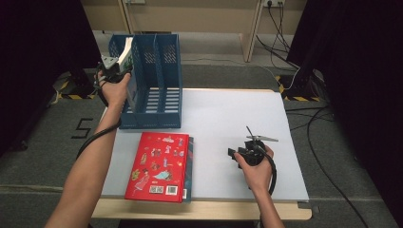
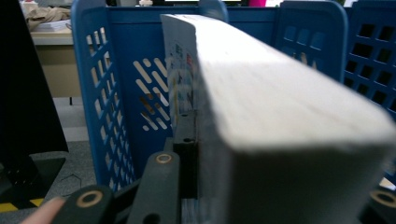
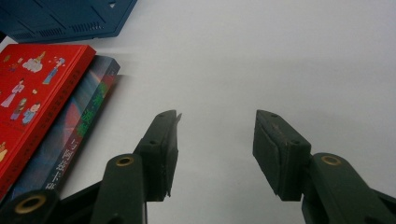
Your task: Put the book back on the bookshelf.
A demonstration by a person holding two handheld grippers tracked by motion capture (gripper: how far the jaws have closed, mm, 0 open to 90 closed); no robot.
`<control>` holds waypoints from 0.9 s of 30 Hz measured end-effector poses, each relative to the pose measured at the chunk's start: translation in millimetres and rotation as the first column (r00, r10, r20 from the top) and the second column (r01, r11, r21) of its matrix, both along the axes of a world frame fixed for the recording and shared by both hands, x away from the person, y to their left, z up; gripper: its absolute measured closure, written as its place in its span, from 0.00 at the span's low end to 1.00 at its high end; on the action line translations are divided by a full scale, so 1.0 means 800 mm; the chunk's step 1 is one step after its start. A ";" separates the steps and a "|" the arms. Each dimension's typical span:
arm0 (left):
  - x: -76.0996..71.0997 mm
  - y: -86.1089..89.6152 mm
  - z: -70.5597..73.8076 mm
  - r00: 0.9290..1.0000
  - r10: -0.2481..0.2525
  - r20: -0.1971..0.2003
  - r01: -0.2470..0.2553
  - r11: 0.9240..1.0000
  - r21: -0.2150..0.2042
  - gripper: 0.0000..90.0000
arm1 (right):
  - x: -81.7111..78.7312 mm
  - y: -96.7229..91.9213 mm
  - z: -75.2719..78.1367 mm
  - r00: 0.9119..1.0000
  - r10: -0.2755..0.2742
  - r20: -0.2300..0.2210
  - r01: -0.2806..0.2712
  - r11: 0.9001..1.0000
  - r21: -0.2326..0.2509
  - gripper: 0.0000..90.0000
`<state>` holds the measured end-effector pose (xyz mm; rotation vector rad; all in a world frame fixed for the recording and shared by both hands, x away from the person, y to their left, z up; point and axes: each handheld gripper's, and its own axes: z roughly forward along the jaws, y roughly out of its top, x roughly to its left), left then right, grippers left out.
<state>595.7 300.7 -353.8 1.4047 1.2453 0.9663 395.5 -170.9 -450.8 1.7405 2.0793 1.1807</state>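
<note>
1. Left fingers [image 2: 187, 135] clamped on a thick white-edged book [image 2: 280, 107]: near pad flat against its cover, far pad hidden behind the page block.
2. Book upright, spine down, in the leftmost slot of the blue rack [image 2: 100, 93], top edge poking above the rack's wall and leaning slightly left in the high view.
3. Left gripper [image 1: 111, 64] raised at the rack's near-left corner, held by the left hand [image 1: 115, 88], cable trailing down along the forearm.
4. Rack standing on the far-left part of the desk [image 1: 228, 118], three slots side by side, the middle and right ones holding nothing.
5. Right fingers [image 3: 161, 149] spread wide apart with nothing between them, pointing across bare white desk.
6. Right gripper [image 1: 240, 153] low over the desk at near right, in the right hand [image 1: 256, 171], well apart from the rack.
7. Red book [image 1: 159, 166] lying flat at near left, cover up, just in front of the rack, stacked on a lower book [image 3: 79, 126] whose dark, colourful spine peeks out along the right side.
8. Stacked pair lying to the left of the right gripper, apart from its fingers.
</note>
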 end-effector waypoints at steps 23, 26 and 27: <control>-0.070 0.009 0.021 0.997 -0.045 -0.059 0.046 0.999 0.023 0.45 | -0.008 0.016 0.016 1.000 0.012 0.020 -0.012 1.000 0.004 0.55; -0.084 0.006 0.018 0.995 -0.054 -0.078 0.058 0.997 0.043 0.45 | -0.008 0.019 0.019 1.000 0.017 0.015 -0.017 1.000 -0.002 0.55; -0.089 0.006 0.017 0.995 -0.052 -0.080 0.056 0.997 0.053 0.45 | -0.008 0.021 0.020 1.000 0.016 0.011 -0.016 1.000 0.000 0.55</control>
